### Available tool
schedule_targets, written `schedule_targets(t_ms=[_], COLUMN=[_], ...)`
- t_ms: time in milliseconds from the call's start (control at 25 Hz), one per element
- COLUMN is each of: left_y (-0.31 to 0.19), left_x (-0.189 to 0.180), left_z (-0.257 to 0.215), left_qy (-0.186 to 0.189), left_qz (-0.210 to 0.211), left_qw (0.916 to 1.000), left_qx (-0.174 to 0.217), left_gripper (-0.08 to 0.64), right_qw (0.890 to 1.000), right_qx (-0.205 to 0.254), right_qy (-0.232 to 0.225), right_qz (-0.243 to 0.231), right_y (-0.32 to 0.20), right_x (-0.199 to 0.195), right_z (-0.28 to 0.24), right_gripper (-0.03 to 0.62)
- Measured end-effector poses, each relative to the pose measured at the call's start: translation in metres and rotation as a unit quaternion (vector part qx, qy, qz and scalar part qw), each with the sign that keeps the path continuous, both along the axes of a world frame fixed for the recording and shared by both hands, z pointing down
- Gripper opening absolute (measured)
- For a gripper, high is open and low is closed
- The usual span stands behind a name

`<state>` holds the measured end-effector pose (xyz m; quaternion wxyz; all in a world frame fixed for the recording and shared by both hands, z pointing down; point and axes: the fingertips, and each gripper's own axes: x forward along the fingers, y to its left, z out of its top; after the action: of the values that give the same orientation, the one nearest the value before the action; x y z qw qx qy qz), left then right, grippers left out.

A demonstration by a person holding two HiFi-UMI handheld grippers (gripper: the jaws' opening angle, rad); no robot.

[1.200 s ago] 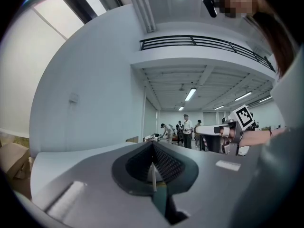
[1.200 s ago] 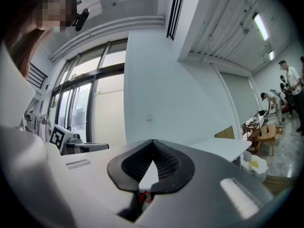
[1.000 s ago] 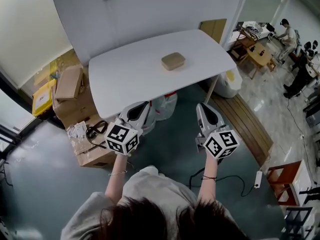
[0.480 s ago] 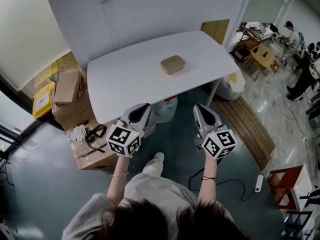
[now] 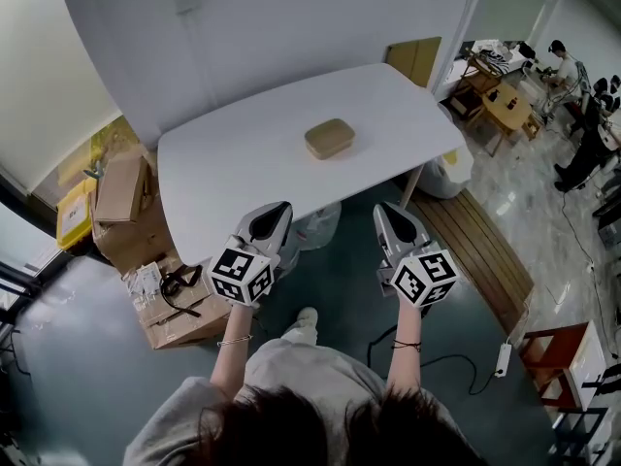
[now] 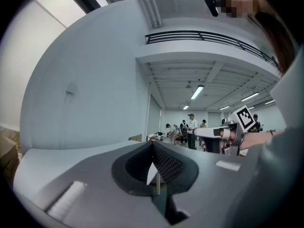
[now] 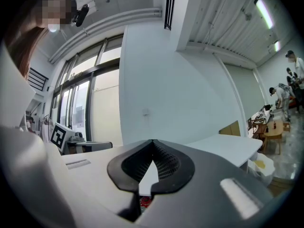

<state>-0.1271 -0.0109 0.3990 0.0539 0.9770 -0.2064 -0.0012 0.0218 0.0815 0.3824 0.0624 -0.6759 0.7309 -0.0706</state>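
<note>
Tan block (image 5: pixel 329 137) alone mid white tabletop (image 5: pixel 223 173); both tongs shut tight & empty.
Left gripper (image 5: pixel 278 209) at block's 7 o'clock, right gripper (image 5: pixel 386 210) at 5 o'clock, both by the near rim, well apart from block, tips pressed together w/ nothing between. Risk, imo: tips so close to the rim could clip it; shut tongs would only shove the block. Cardboard boxes (image 5: pixel 121 187) on floor, 9 o'clock.

The head view looks steeply down on the left gripper (image 5: pixel 273 212), the right gripper (image 5: pixel 389 212) and the white table (image 5: pixel 233 163), while each gripper view faces forward, low, toward that table.
</note>
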Motion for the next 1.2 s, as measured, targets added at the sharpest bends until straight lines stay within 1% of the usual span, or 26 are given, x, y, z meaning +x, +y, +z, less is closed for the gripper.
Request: schedule_targets(t_ms=[240,640,840,1040,1200], left_y=[-0.033,-0.076,-0.091,-0.097,-0.108], left_x=[0.026,0.053,0.065,0.078,0.090], left_z=[-0.001,0.003,0.011,0.016,0.019], left_qy=[0.000,0.006,0.005,-0.002,-0.005], left_qz=[0.013,0.027,0.030,0.041,0.035], left_qw=[0.9999,0.9996,0.9995,0.9991,0.9993], left_qx=[0.000,-0.005,-0.010,-0.012,-0.016], left_gripper=[-0.011,-0.009,-0.011,-0.011,-0.011], right_qw=[1.000,1.000,1.000,0.999,0.999], right_qx=[-0.002,-0.012,-0.013,-0.013,-0.016], right_qy=[-0.004,-0.002,-0.006,-0.015,-0.020], right_qz=[0.006,0.015,0.020,0.029,0.029], right_y=[-0.034,-0.077,-0.091,-0.100,-0.111], right_x=[0.021,0.043,0.053,0.065,0.081], right_z=[0.001,0.008,0.015,0.019,0.023], right_gripper=[0.012,0.012,0.014,0.014,0.014])
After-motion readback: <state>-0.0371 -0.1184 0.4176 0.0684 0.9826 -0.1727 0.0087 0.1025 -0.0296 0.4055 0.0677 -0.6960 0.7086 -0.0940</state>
